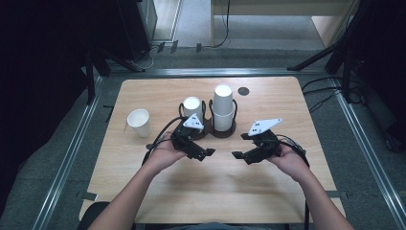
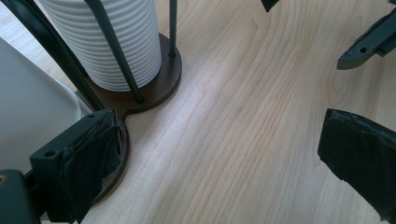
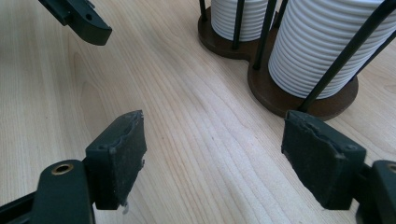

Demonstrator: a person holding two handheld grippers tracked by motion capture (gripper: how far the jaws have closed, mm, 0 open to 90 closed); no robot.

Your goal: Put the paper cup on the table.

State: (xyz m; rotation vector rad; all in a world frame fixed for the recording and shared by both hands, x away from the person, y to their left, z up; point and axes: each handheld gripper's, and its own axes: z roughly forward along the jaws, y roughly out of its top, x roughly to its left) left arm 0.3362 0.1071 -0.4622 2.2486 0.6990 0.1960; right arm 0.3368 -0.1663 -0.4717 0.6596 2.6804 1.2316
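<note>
Two stacks of white paper cups stand in a dark wire cup holder (image 1: 223,132) near the middle of the desk (image 1: 268,201), a bit toward its far edge. The left stack (image 1: 192,109) is short and the right stack (image 1: 223,106) is taller. One loose paper cup (image 1: 139,122) stands alone nearer the left edge.

The left gripper (image 1: 197,151) is just in front of the short stack, with its jaws wide apart and holding nothing. The right gripper (image 1: 247,154) is close by, also wide apart and holding nothing.

Paper cups are very light and thin. They squash easily, so a soft squeeze is best. A good place to hold is the side of the top cup, just under its rim, above the wire bars. The cups may stick together, so the top one could drag the next one up.
</note>
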